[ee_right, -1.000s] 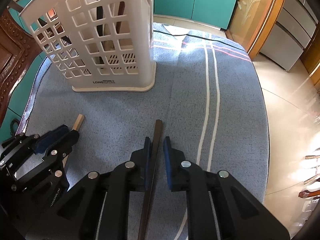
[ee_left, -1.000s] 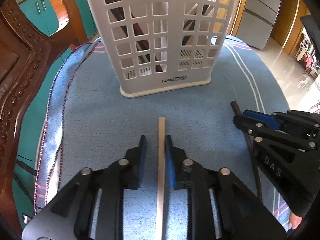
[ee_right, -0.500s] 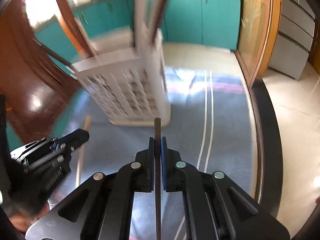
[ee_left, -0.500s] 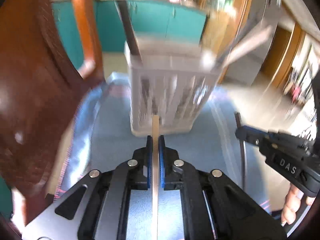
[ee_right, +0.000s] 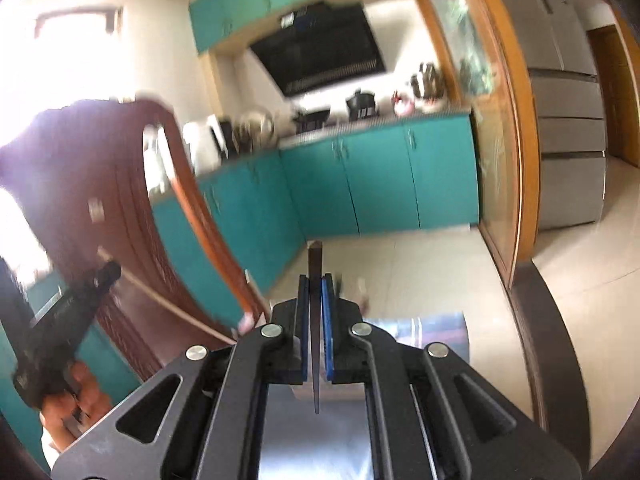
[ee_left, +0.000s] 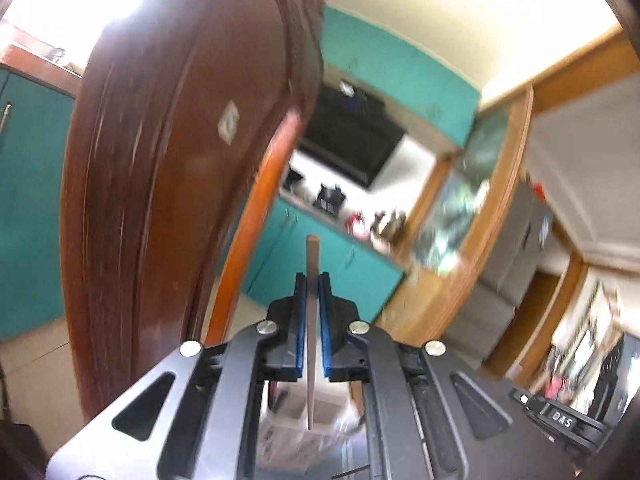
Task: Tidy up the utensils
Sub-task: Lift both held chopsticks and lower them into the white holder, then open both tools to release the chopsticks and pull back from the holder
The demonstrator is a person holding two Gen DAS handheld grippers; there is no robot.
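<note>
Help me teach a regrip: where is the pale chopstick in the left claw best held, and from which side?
Mid-shaft, as now: the left claw closes on the pale chopstick from its two sides, pads flat against the slim straight shaft, a short end poking past the tips. The right claw holds the dark chopstick likewise.

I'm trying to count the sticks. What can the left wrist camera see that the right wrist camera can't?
Only the left wrist view shows the blurred white basket below the left gripper, which is shut on the light chopstick. Only the right wrist view shows the dark chopstick clamped in the right gripper, the striped blue cloth, and the person's left hand. Both show the teal cabinets, the range hood and the wooden chair back.
</note>
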